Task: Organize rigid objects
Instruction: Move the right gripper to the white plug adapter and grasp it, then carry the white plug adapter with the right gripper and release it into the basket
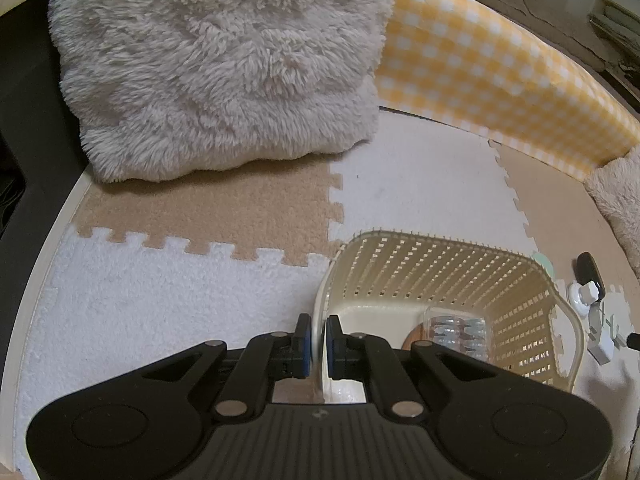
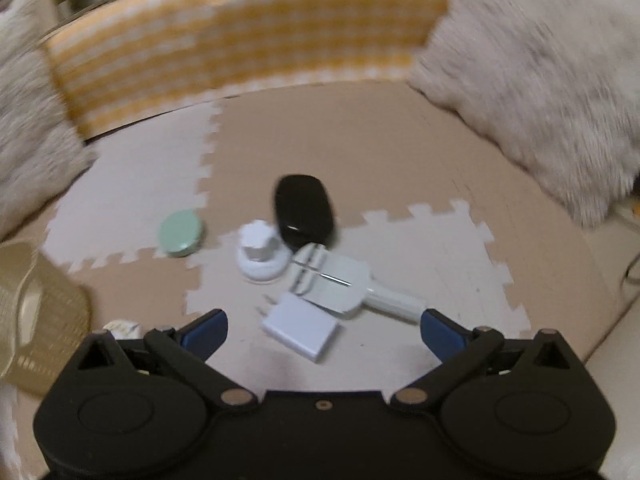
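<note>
My left gripper (image 1: 318,340) is shut on the rim of a cream slotted basket (image 1: 440,256). Inside the basket lie a clear ribbed plastic piece (image 1: 456,328) and something brown beside it. My right gripper (image 2: 322,328) is open and empty above the mat. Just ahead of it lie a white charger block (image 2: 300,326), a white flat tool with a handle (image 2: 336,280), a white round knob (image 2: 260,252), a black oval case (image 2: 304,210) and a mint green round tin (image 2: 180,232). The basket's edge (image 2: 40,328) shows at the left of the right wrist view.
The floor is beige and white puzzle mats (image 1: 200,216). A fluffy cream cushion (image 1: 224,64) stands behind, with a yellow checked bolster (image 1: 500,68) to its right. Another fluffy cushion (image 2: 540,80) is at the right of the right wrist view.
</note>
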